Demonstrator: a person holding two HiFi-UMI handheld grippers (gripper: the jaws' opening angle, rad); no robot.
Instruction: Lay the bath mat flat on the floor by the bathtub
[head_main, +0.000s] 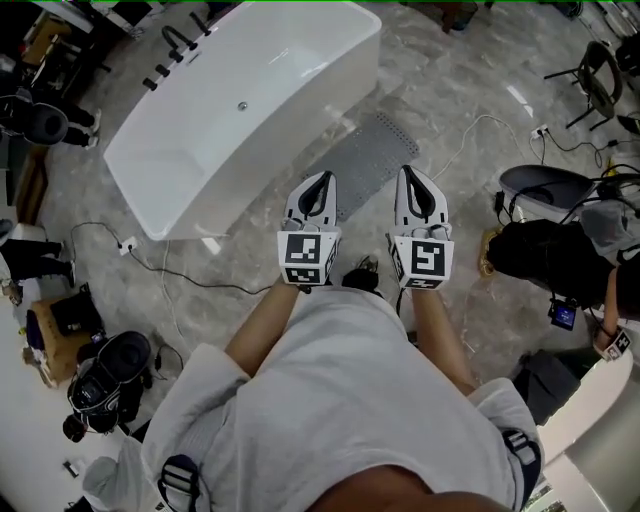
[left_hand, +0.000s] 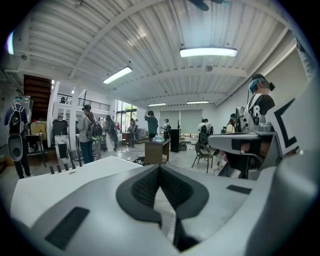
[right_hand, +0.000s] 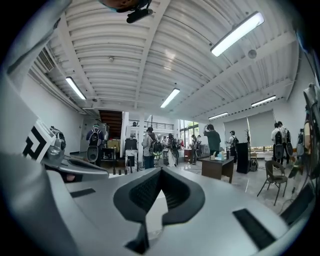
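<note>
- The bath mat (head_main: 368, 160), grey and dotted, lies flat on the marble floor (head_main: 450, 90) just beside the long side of the white bathtub (head_main: 230, 120), running parallel to it
- In the head view, the near end of the bath mat sits between and just ahead of the two grippers; neither gripper touches it
- The left gripper (head_main: 322, 180) is held above the floor, pointing toward the near end of the bath mat
- Left fingers (left_hand: 142, 187): pressed together at the tips, nothing pinched; the dotted surface of the bath mat shows through the slot below the tips in the left gripper view
- The right gripper (head_main: 410, 175) is held level with the left gripper, apart from it, just right of the bath mat in the head view
- Right fingers (right_hand: 177, 190): pressed together at the tips, nothing pinched
- Each gripper carries a marker cube (head_main: 303, 258) at its rear, facing the head camera
- The person wears a grey shirt (head_main: 330, 390); both forearms extend forward to the grippers
- A black cable (head_main: 190, 275) runs across the floor near the end of the bathtub
- A black backpack (head_main: 108, 380) rests on the floor at the left, well apart from the bath mat
- A desk (left_hand: 156, 150) and several standing persons appear in the background of both gripper views
</note>
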